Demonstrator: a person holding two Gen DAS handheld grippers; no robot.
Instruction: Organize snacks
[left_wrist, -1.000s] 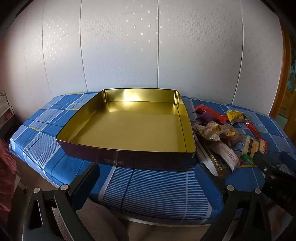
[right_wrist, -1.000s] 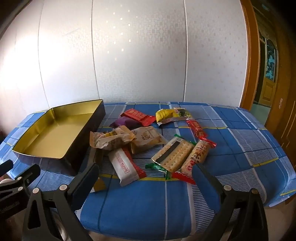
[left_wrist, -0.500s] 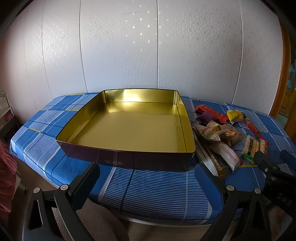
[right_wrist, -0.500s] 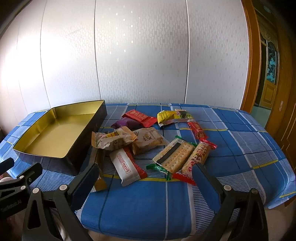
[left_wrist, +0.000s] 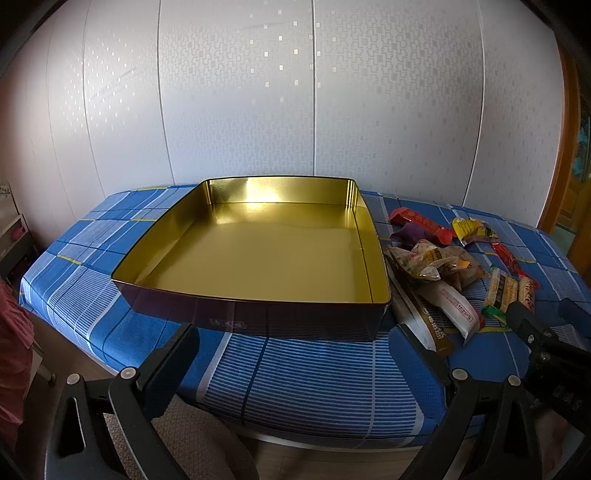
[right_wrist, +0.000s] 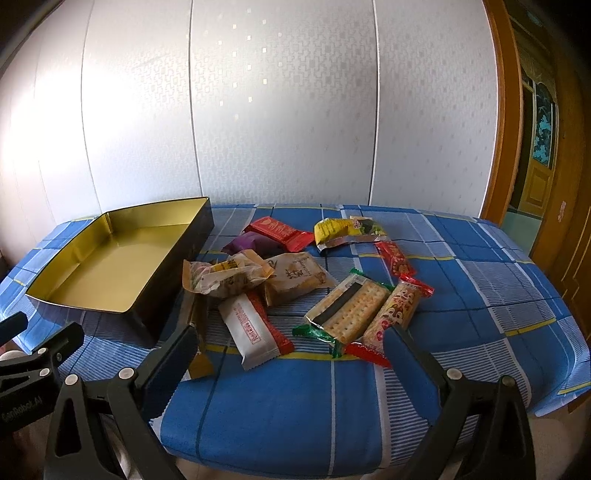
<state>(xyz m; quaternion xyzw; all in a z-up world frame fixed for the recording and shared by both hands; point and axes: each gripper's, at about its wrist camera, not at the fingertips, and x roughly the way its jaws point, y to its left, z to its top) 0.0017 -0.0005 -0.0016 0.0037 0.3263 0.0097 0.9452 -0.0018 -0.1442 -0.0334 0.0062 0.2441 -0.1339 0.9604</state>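
A wide dark tin with a gold inside (left_wrist: 255, 254) stands empty on the blue checked table; it also shows at the left in the right wrist view (right_wrist: 110, 262). Several snack packets lie in a pile to its right: a white and red packet (right_wrist: 253, 330), a cracker pack (right_wrist: 349, 308), a beige pastry bag (right_wrist: 295, 277), a red packet (right_wrist: 280, 230), a yellow-green bag (right_wrist: 343, 229). The pile shows in the left wrist view (left_wrist: 447, 266). My left gripper (left_wrist: 295, 350) is open and empty before the tin. My right gripper (right_wrist: 291, 354) is open and empty before the pile.
The table's front edge (right_wrist: 332, 458) lies just under both grippers. A white panelled wall (left_wrist: 295, 92) stands behind the table. A wooden door frame (right_wrist: 517, 129) is at the right. The right gripper's body shows in the left wrist view (left_wrist: 546, 350).
Both grippers have drifted slightly; the views sit a little lower and nearer the table. Both stay open and nothing on the table has moved.
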